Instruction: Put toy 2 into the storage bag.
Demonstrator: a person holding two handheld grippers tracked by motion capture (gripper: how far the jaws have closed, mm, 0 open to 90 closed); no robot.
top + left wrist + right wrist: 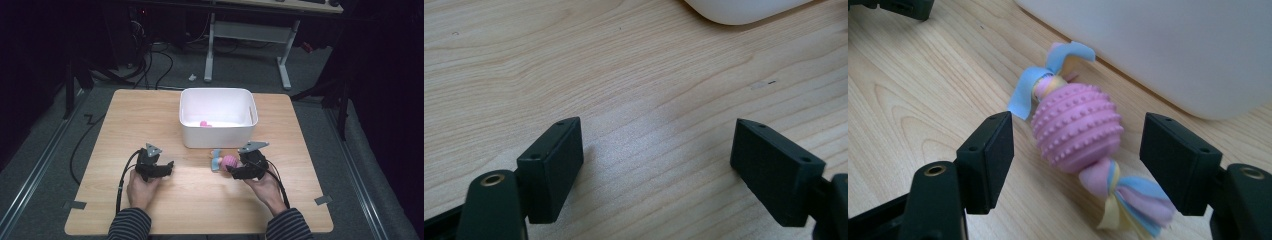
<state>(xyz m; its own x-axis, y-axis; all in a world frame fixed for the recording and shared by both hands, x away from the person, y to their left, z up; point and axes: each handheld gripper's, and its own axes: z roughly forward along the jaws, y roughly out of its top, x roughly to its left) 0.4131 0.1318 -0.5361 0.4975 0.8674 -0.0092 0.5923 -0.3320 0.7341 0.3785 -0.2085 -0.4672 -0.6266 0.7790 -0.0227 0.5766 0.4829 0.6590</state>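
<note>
Up close, toy [1076, 129] btwn open fingers [987, 160]

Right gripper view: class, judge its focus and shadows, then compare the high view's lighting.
Right gripper view: the pink studded rubber ball toy with fleece tails is sharp, with a soft shadow beneath; high view: the light wooden table is evenly lit, surroundings dark, the white plastic bin bright.

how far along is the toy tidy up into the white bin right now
Done: one pink item already lies inside the white bin. In hand: the right tool straddles the pink ball toy on the table, jaws open, not gripping. Left: grip, lift, drop in. The left tool is open over bare wood.
</note>
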